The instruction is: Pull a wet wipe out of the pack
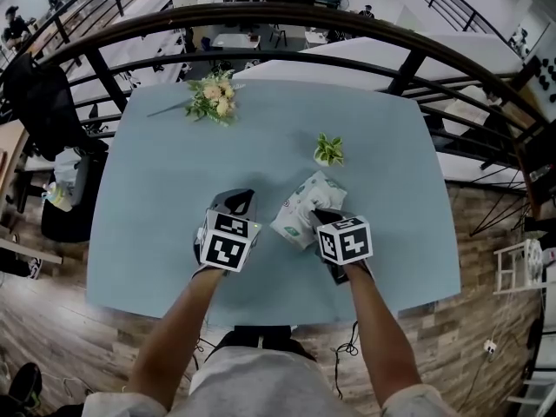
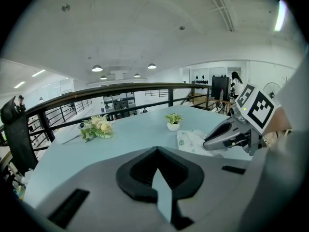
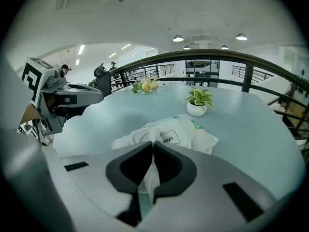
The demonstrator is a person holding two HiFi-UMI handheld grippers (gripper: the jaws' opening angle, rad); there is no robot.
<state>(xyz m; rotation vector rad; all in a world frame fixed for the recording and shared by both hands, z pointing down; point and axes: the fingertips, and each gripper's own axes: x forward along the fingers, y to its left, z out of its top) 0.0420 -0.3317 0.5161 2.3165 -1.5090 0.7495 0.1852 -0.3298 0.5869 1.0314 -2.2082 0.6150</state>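
Observation:
The white wet wipe pack (image 1: pixel 304 203) lies on the pale blue table (image 1: pixel 156 198), a little right of the middle, with its "OPEN" flap label (image 3: pixel 170 138) facing up. My right gripper (image 1: pixel 315 217) reaches onto the pack's near end. In the right gripper view its jaws (image 3: pixel 152 145) stand closed, and a white wipe sheet (image 3: pixel 150 175) is pinched between them. My left gripper (image 1: pixel 241 201) rests to the left of the pack, apart from it. It is shut (image 2: pixel 155 150) with nothing held. The left gripper view shows the pack (image 2: pixel 192 141) under the right gripper's fingers (image 2: pixel 227 134).
A small potted plant (image 1: pixel 328 150) stands just beyond the pack. A flower bouquet (image 1: pixel 214 98) lies at the table's far left. A dark railing (image 1: pixel 287 20) curves behind the far edge. The table's near edge runs just under my forearms.

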